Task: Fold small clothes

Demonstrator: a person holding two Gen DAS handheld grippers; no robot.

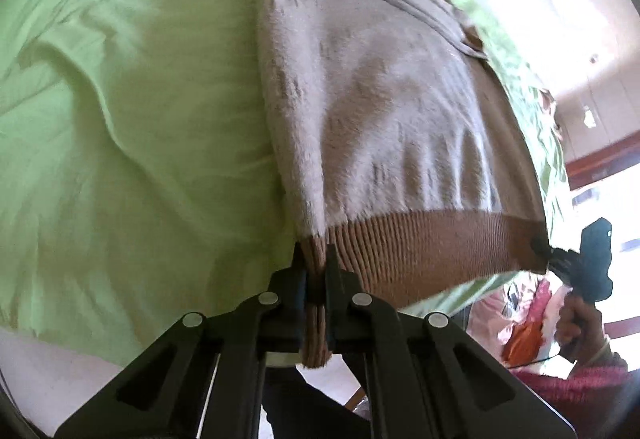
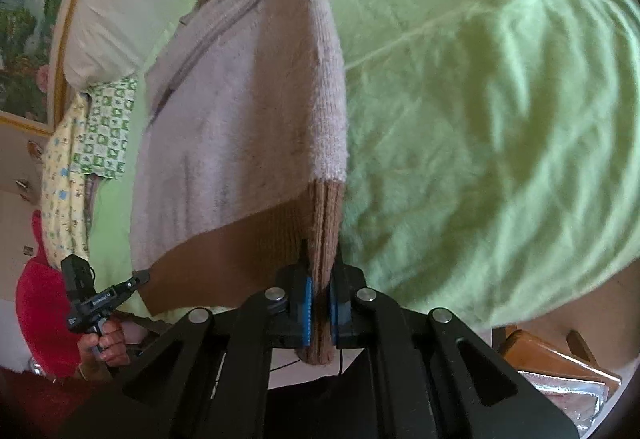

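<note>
Left claw (image 1: 316, 259) and right claw (image 2: 320, 271) each clench a brown ribbed hem corner of the fuzzy beige knitted sweater (image 1: 380, 111), stretching it above the green-sheeted bed (image 1: 120, 99), probably to fold it.

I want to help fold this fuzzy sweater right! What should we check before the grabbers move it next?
1. Left gripper pinching the sweater at its brown hem: ok.
2. Right gripper pinching the other hem corner: ok.
3. Hem stretched straight between both grippers: ok.
4. Top of the sweater resting on the green bedsheet: ok.
5. Sleeves tucked in neatly: cannot tell, hidden.
6. Bedsheet smooth underneath: not ok, wrinkled.
</note>
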